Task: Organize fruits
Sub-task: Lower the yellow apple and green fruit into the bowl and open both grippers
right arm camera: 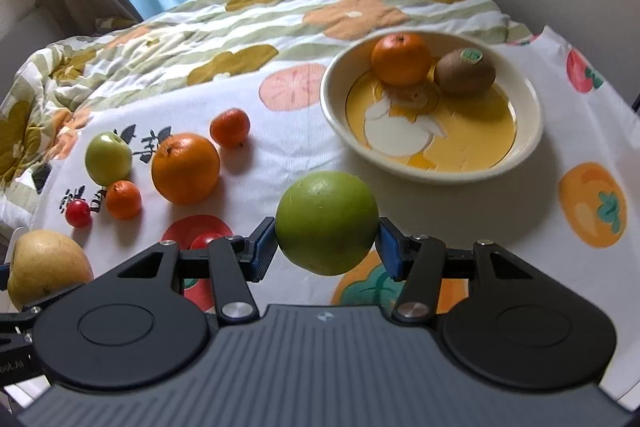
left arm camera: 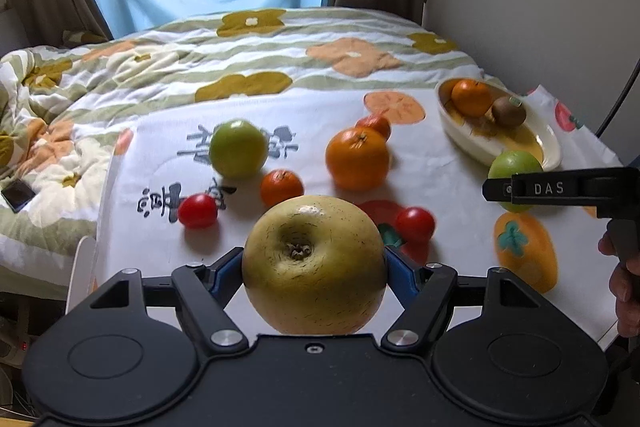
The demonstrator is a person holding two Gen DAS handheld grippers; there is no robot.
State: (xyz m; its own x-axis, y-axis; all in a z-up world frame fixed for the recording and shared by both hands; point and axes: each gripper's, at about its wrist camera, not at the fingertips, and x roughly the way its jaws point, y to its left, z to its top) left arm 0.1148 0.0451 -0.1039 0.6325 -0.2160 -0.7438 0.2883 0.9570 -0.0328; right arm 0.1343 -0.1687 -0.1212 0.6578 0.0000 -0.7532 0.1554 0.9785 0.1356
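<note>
My left gripper [left arm camera: 314,263] is shut on a big yellow pear [left arm camera: 314,265], also seen in the right wrist view [right arm camera: 46,267]. My right gripper [right arm camera: 326,241] is shut on a green fruit [right arm camera: 326,223], held above the cloth in front of the cream bowl [right arm camera: 524,147]; the fruit also shows in the left wrist view [left arm camera: 514,167]. The bowl holds an orange [right arm camera: 401,59] and a kiwi [right arm camera: 465,71]. On the cloth lie a green apple [right arm camera: 108,158], a large orange [right arm camera: 185,168], two mandarins [right arm camera: 230,127] [right arm camera: 123,199] and cherry tomatoes [right arm camera: 78,213].
The fruits lie on a white printed cloth [right arm camera: 304,131] over a flowered quilt [right arm camera: 192,39] on a bed. A phone [left arm camera: 18,195] lies at the left on the quilt. Curtains and a window stand behind; a wall is at the right.
</note>
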